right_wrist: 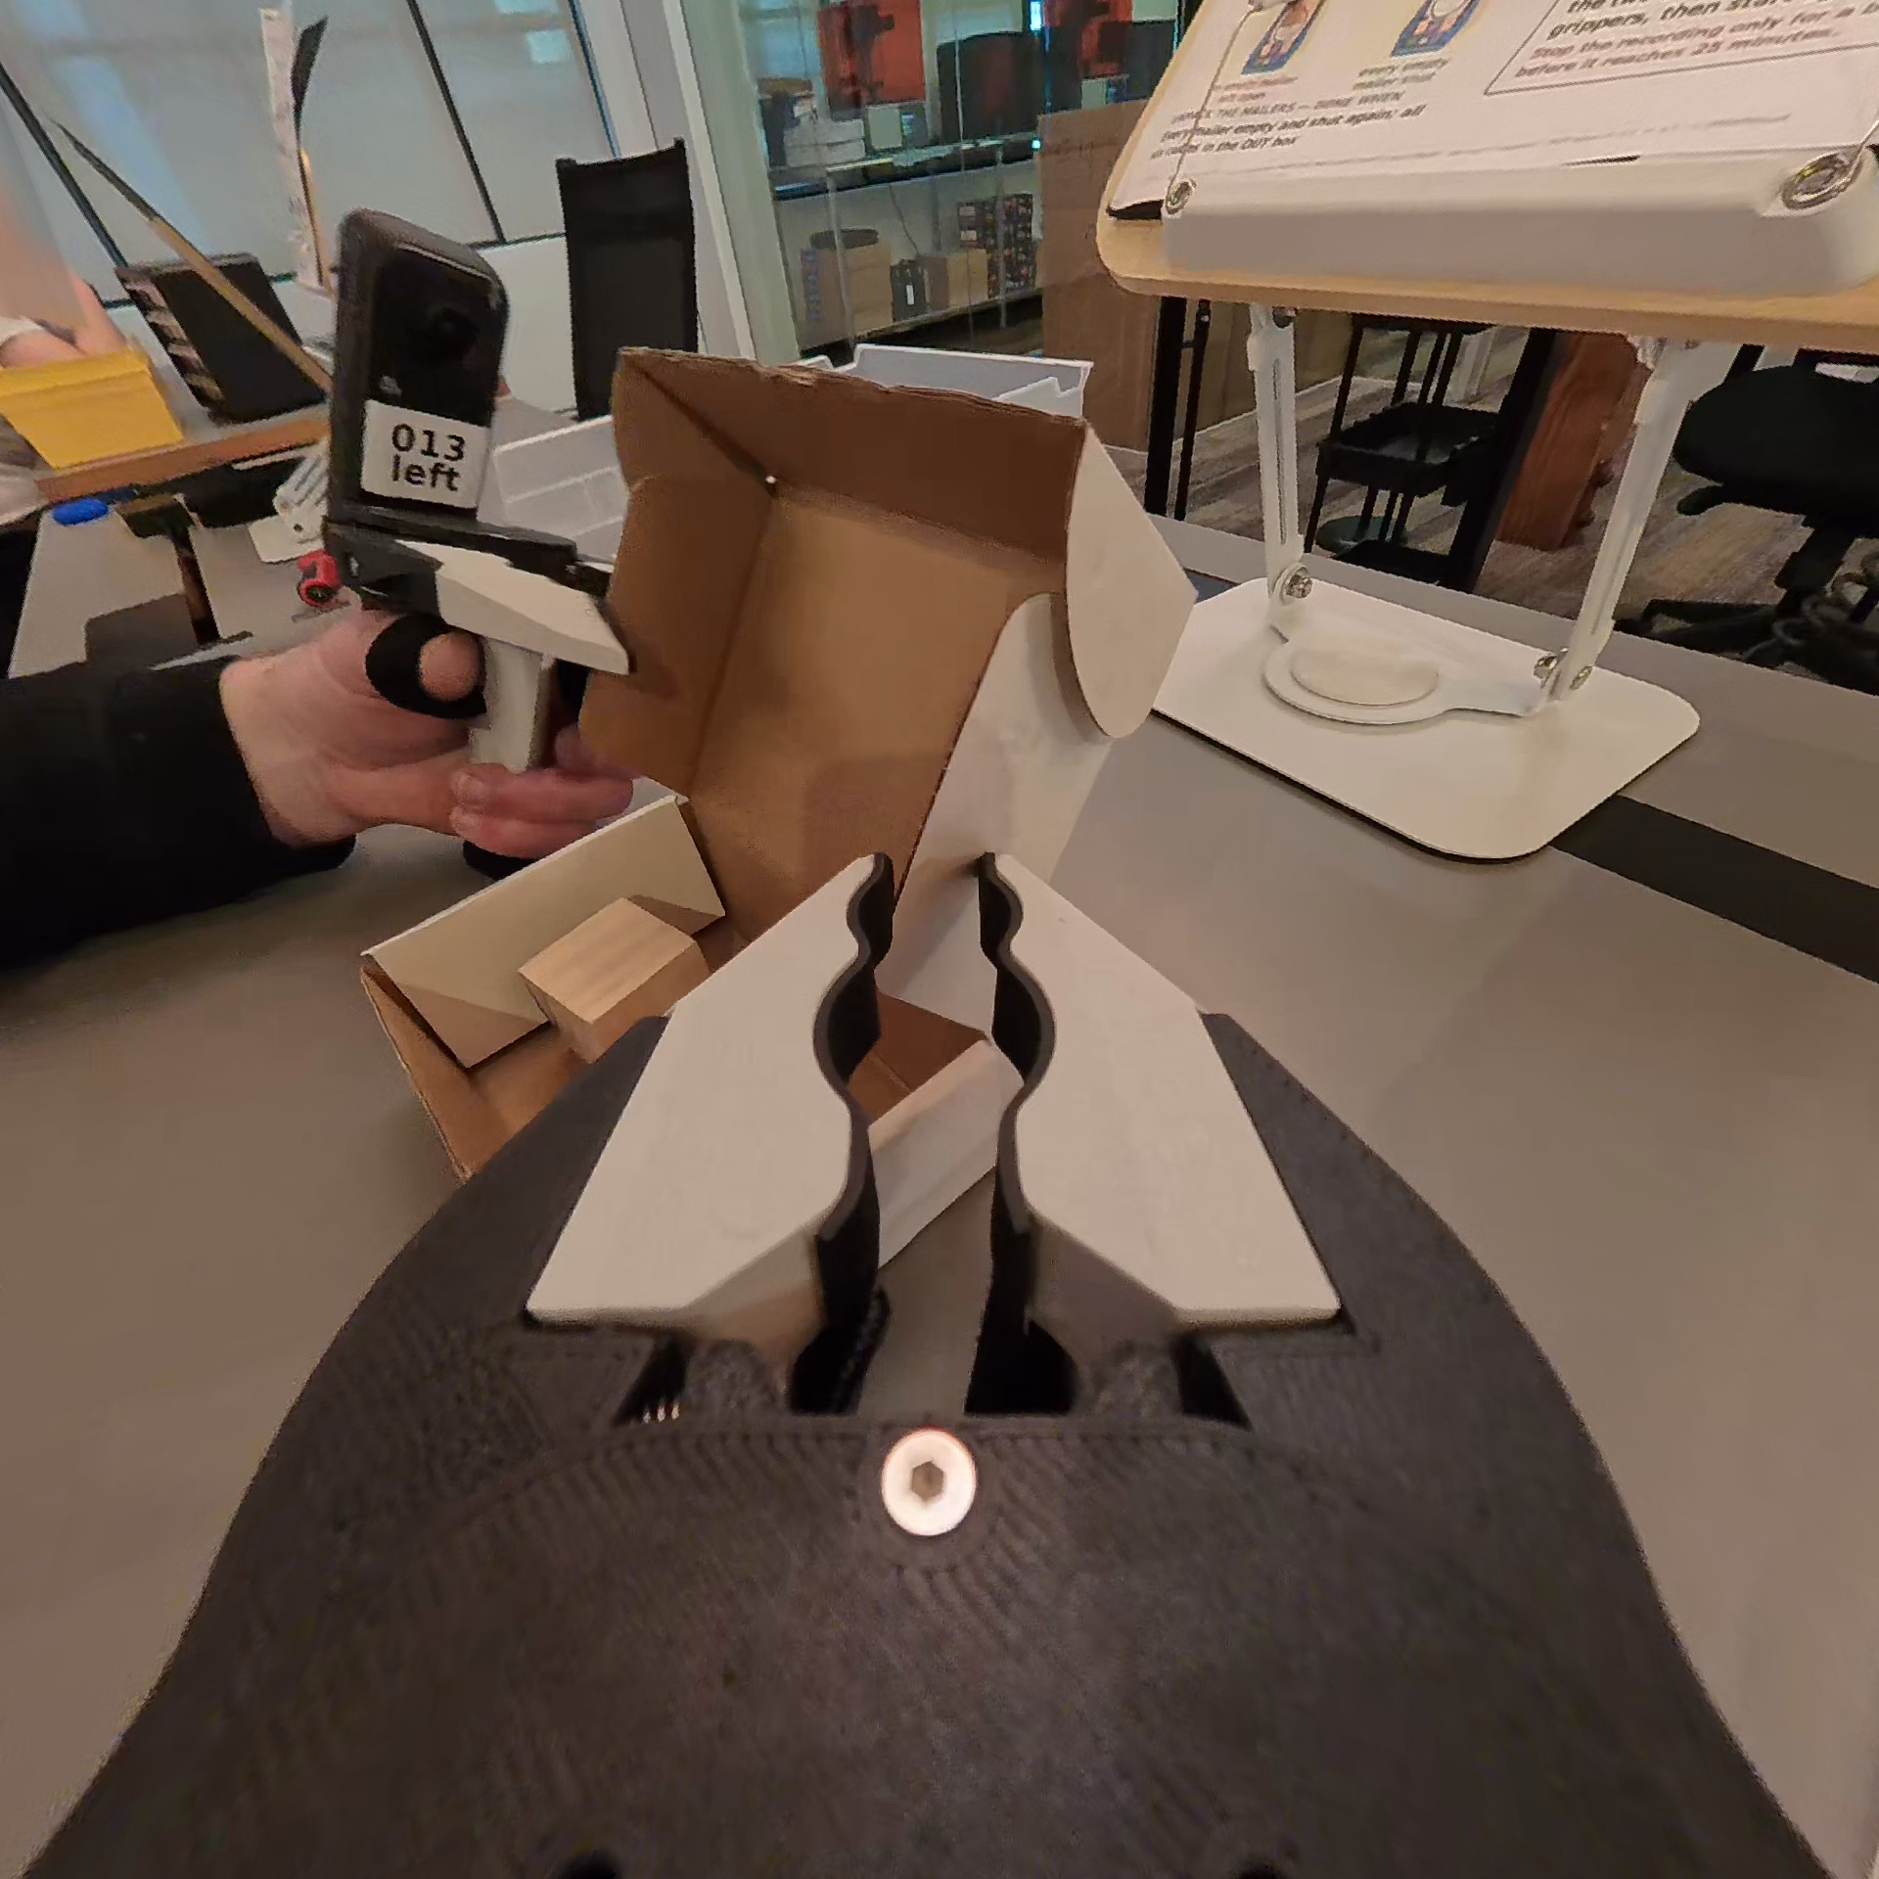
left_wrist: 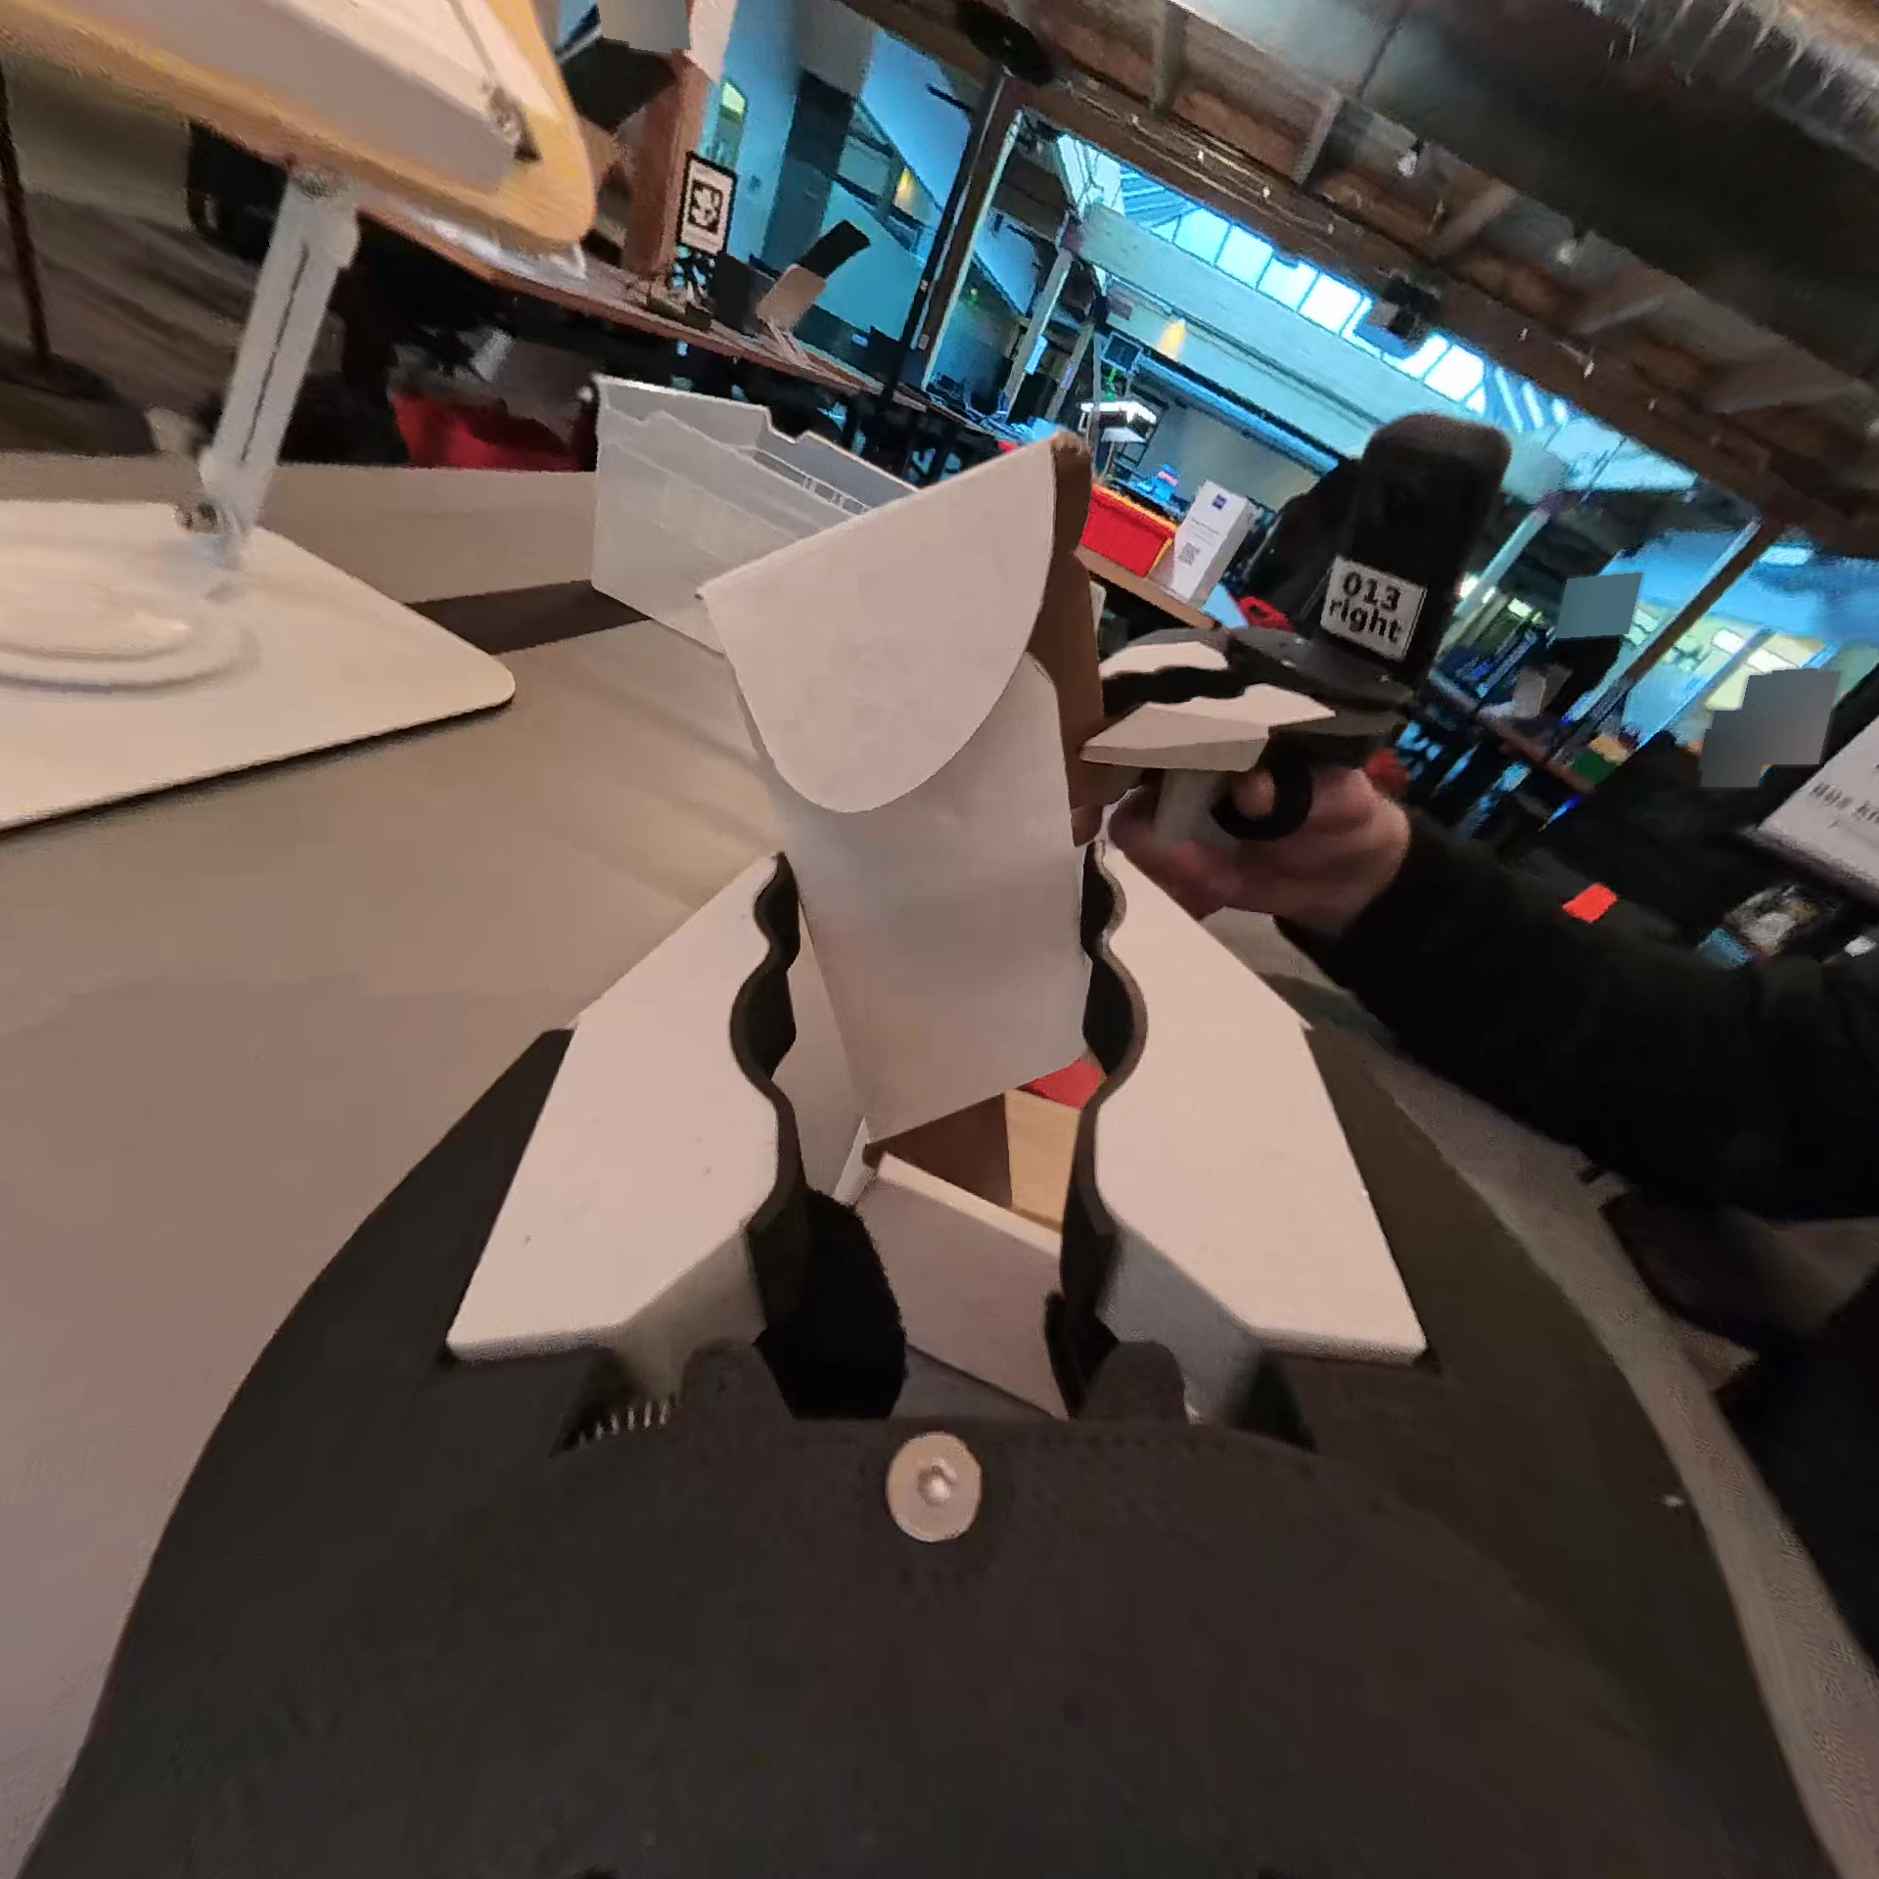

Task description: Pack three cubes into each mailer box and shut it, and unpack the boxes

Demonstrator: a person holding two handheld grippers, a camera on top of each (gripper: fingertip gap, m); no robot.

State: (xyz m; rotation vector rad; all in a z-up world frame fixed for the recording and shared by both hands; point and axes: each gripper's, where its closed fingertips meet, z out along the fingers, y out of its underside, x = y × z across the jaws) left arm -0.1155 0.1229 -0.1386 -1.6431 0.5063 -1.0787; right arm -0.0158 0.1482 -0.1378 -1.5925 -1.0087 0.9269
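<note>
A white mailer box (right_wrist: 447,956) sits open on the grey table, with a wooden cube (right_wrist: 610,976) inside. Its lid (right_wrist: 813,661) stands up, brown inside and white outside. In the left wrist view my left gripper (left_wrist: 935,885) is open, and the lid's white side flap (left_wrist: 915,813) stands between its spread fingers. It also shows in the right wrist view (right_wrist: 610,641) at the lid's left edge. My right gripper (right_wrist: 933,864) is closed on the lid's other side flap (right_wrist: 1017,732), and both pads touch the card. It shows in the left wrist view (left_wrist: 1098,712) at the lid's brown edge.
A white document stand (right_wrist: 1423,732) with a sloped board stands on the table beyond the box; it also shows at the left of the left wrist view (left_wrist: 203,661). A white bin (left_wrist: 691,498) stands behind the lid. A dark-sleeved arm (left_wrist: 1525,1017) reaches in from the right.
</note>
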